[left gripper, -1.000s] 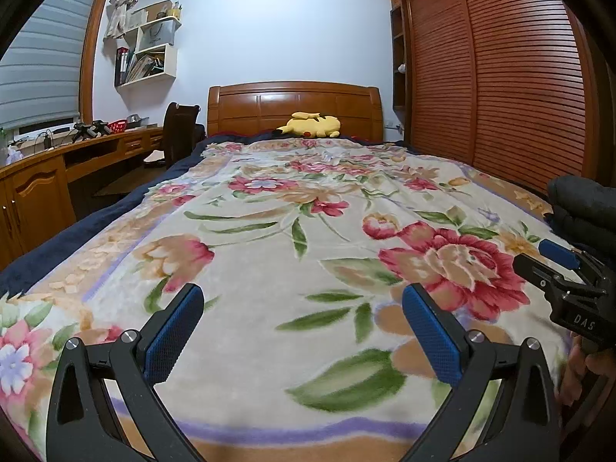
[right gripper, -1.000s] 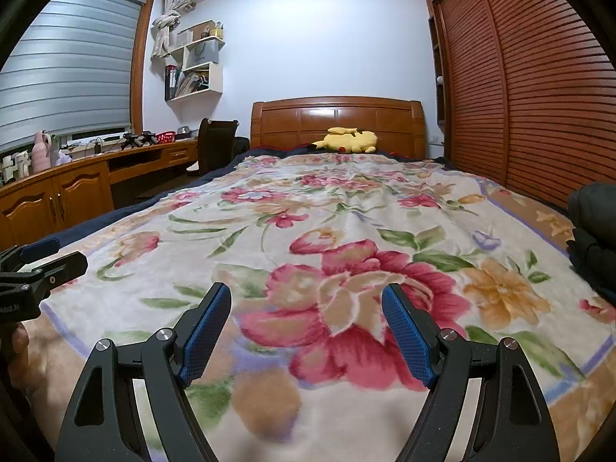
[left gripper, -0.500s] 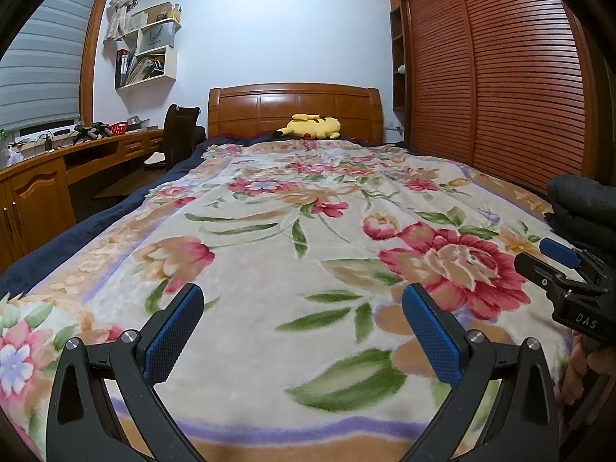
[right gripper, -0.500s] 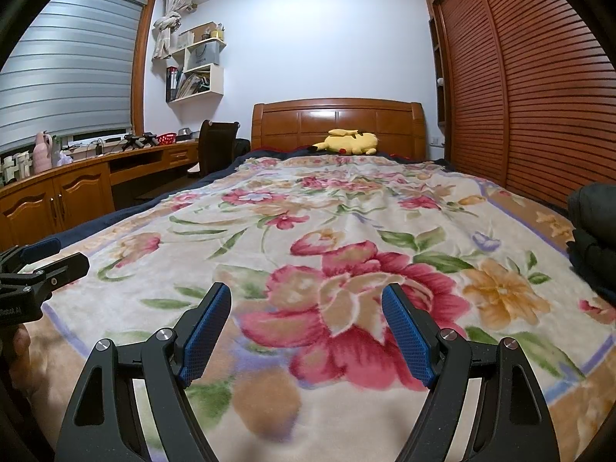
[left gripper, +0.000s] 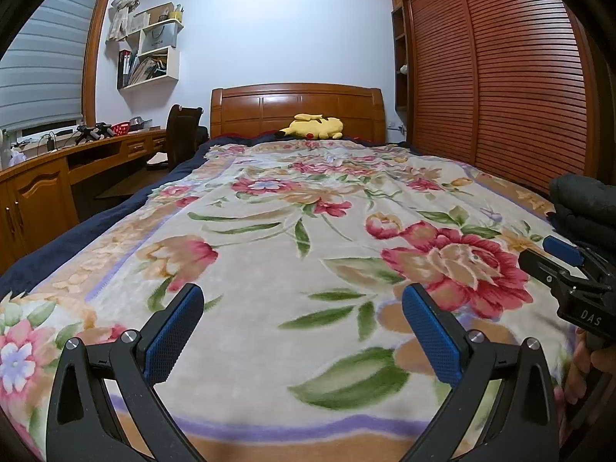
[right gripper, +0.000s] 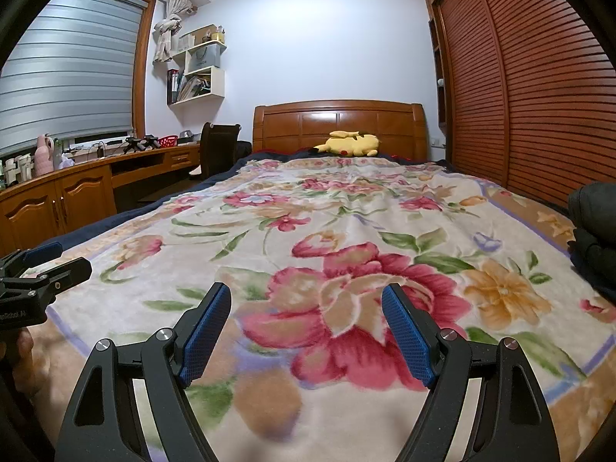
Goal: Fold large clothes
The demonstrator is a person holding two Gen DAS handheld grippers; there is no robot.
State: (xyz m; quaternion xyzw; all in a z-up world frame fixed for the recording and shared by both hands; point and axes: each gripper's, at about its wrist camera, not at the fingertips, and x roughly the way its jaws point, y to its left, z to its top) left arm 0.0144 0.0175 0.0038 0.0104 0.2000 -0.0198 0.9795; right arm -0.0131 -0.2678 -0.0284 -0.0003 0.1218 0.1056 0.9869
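Nothing has moved since the earlier frames: both grippers hang in the same spots over the foot of the bed, and the bedding lies as it did. The left gripper (left gripper: 302,329) points slightly downward over the floral blanket (left gripper: 269,231), its blue-padded jaws spread wide with only the blanket's pattern showing between them. The right gripper (right gripper: 308,329) is held the same way just beside it, jaws also wide apart and holding nothing; it hovers above a large red flower on the blanket. Each gripper shows at the edge of the other's view, with part of the person's hand (left gripper: 589,369) wrapped around the handle.

The dark folded clothes (left gripper: 585,204) sit in a stack at the right edge of the bed, beyond the right gripper and apart from both sets of jaws. The blanket is spread flat across the bed up to the wooden headboard (left gripper: 296,109), where a yellow plush toy (left gripper: 313,127) lies. A slatted wooden wardrobe (left gripper: 500,77) runs along the right wall. On the left, a wooden bench (right gripper: 77,188) under the window blind (right gripper: 65,77) carries small items, with a chair (right gripper: 217,146) pushed up beside it.
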